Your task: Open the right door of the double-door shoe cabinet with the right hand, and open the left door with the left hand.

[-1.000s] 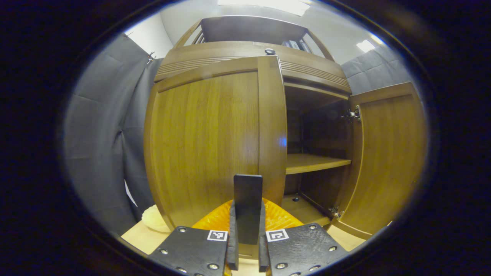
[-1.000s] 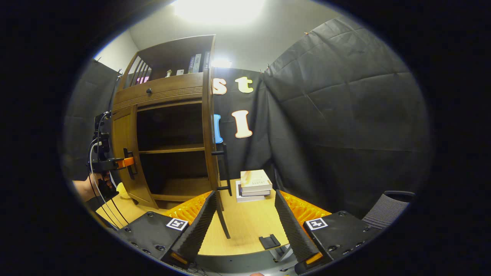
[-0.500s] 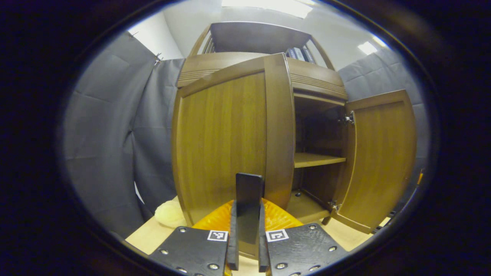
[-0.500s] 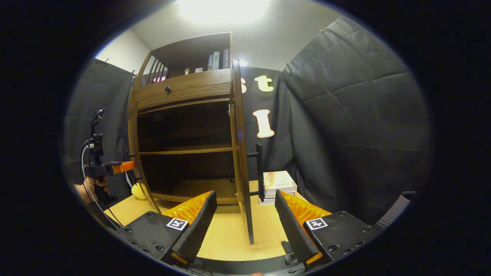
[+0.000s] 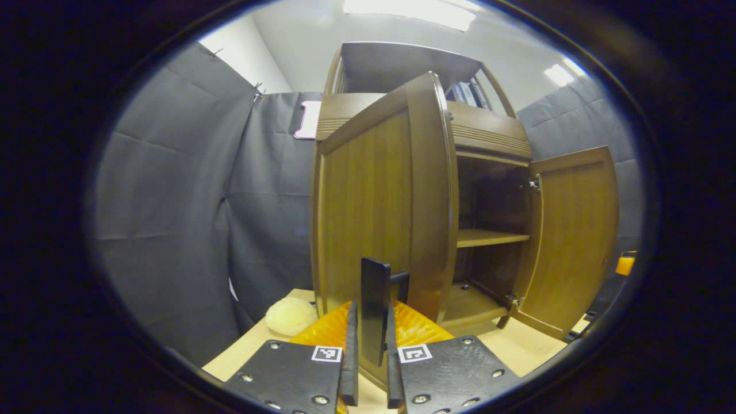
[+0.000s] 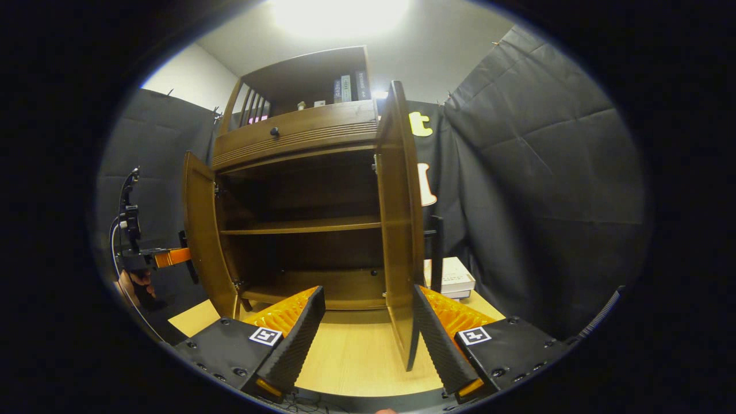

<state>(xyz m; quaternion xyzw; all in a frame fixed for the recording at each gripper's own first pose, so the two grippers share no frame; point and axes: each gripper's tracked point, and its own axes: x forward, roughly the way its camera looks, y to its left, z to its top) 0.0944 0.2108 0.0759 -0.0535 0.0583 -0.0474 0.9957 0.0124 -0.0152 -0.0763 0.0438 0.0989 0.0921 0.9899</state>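
The wooden shoe cabinet stands on the table with both doors swung out. In the left gripper view the left door is angled outward, and my left gripper is shut on its black bar handle. The right gripper view shows that left door with the left gripper at its outer face, held by a hand. The right door stands nearly edge-on, its black handle on the far side. My right gripper is open, holds nothing, and its right finger lies close to that door's lower edge.
Inside the cabinet are a middle shelf and a bare bottom board. A stack of books lies behind the right door. A pale yellow round object sits on the table left of the cabinet. Black cloth walls stand close around.
The left door has swung further outward with my left gripper on its handle. The right gripper view has shifted so that the right door now sits between the fingers' line, further right.
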